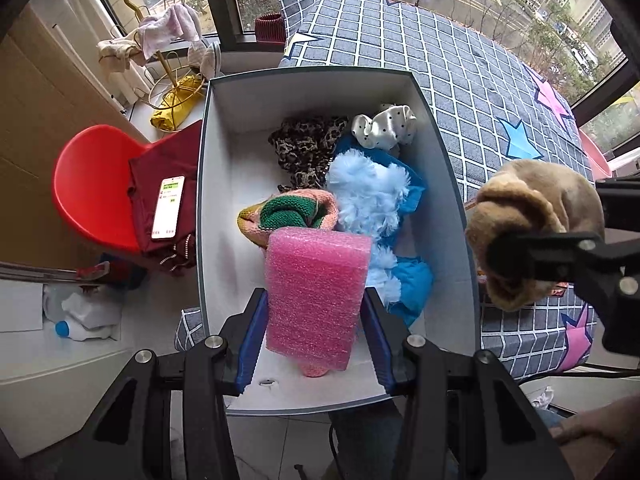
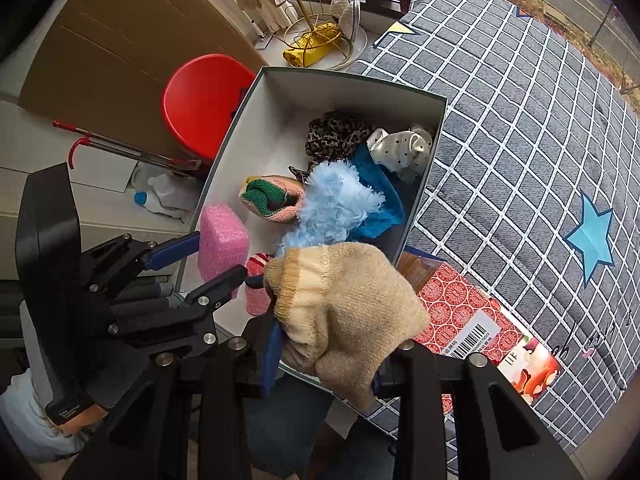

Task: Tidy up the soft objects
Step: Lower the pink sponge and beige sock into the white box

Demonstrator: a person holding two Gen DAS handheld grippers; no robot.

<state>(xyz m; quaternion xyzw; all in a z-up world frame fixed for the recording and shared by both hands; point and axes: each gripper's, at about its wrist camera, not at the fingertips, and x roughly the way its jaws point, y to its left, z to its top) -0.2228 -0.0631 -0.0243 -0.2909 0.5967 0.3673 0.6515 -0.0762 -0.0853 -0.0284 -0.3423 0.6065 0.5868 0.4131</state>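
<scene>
The pink bubble-wrap pad (image 1: 316, 300) is gripped between the blue pads of the left gripper (image 1: 316, 336), long axis running away from the camera, pad hung straight down over the near end of the white box (image 1: 224, 216), toward its near-left corner in the right wrist view. Contact with the box floor cannot be told; the drop is judged to turn on this gap. A small pink-and-red knit item (image 2: 256, 284) is seen beside and partly under the pad, mostly covered, and is not identified.

The tan knit sock (image 2: 344, 312) is clamped in the right gripper (image 2: 324, 368), jaws almost fully closed on the fabric, held just outside the near-right corner of the box, above its rim. The left hand is the nearer one to the box interior. The right fingertips are buried in the sock.

Farther in, mid-box: a green-and-pink knit piece (image 1: 292, 212), touched by a light-blue fluffy item (image 1: 368, 196) lying on blue cloth (image 1: 412, 280). Toward the far right corner: a leopard-print fabric (image 1: 304, 148) and a white dotted satin piece (image 1: 384, 126). The far-left part of the box floor is bare.

A red patterned carton (image 2: 472, 320) is wedged beside the box on the checked bedspread (image 1: 460, 72), its near end cut off by the gripper
</scene>
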